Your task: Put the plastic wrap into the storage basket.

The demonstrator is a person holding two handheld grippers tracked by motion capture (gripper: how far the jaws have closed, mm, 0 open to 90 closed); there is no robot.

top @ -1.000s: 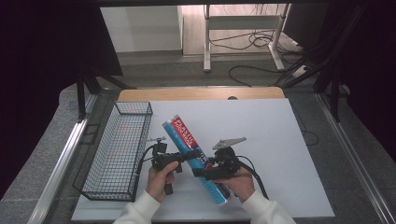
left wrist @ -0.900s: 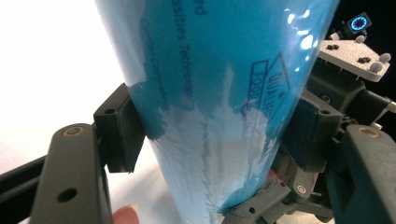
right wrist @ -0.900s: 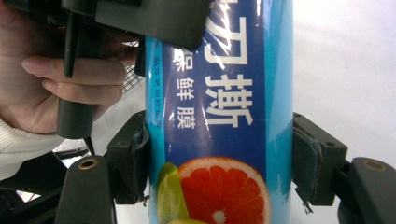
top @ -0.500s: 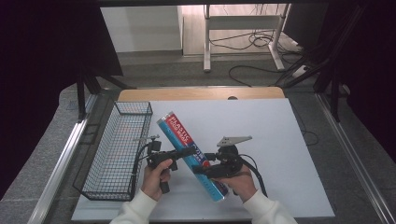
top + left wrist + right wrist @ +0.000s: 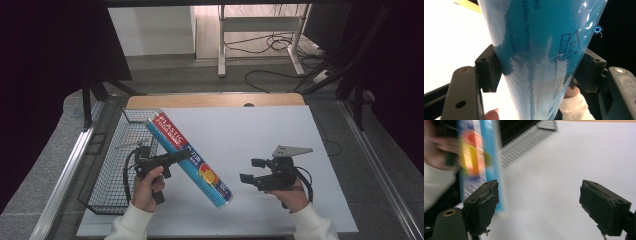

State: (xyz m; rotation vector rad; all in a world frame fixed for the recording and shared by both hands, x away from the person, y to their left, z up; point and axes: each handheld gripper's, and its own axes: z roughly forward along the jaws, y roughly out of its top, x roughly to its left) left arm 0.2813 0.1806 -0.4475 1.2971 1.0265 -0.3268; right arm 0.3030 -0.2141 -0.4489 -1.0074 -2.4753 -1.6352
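- White table [image 5: 260, 135] carries a wire basket [image 5: 107, 185] at its left.
- Left gripper [image 5: 175, 156] clamps the blue wrap box [image 5: 189, 158], tilted.
- Right gripper [image 5: 250, 172], jaws wide apart, holds nothing.

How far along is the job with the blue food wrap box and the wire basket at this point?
Done: the blue food wrap box is lifted off the white table, clamped by the left hand-held gripper. The right hand-held gripper is open, apart from the box. In hand: the box is carried tilted, its upper end over the wire basket rim. Left: probably lowering it into the basket and releasing it.
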